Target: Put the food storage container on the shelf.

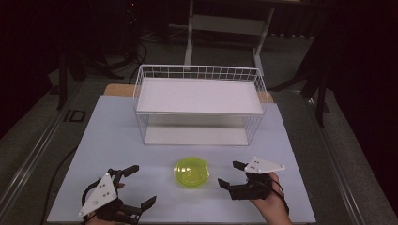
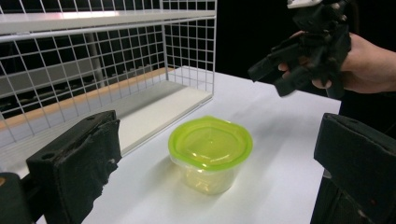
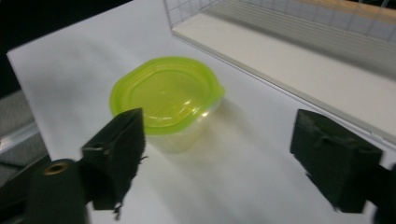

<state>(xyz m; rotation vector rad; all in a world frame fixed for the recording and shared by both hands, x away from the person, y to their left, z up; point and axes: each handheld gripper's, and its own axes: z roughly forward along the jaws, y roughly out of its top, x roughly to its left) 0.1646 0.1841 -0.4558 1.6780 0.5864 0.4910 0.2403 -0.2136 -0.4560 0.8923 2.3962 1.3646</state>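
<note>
Dark room, white tabletop (image 1: 112, 136) bearing one small clear plastic tub with a lime-green snap lid (image 1: 191, 172), which is sitting upright and closed just in front of the white wire-mesh two-tier rack (image 1: 199, 101), between the left gripper (image 1: 136, 187) and the right gripper (image 1: 233, 174). Both grippers are hovering with jaws spread wide and nothing between them. Judged risk: the light tub is likely sliding or tipping if one pad is meeting it first, and the flexible lid rim is offering poor purchase.
</note>
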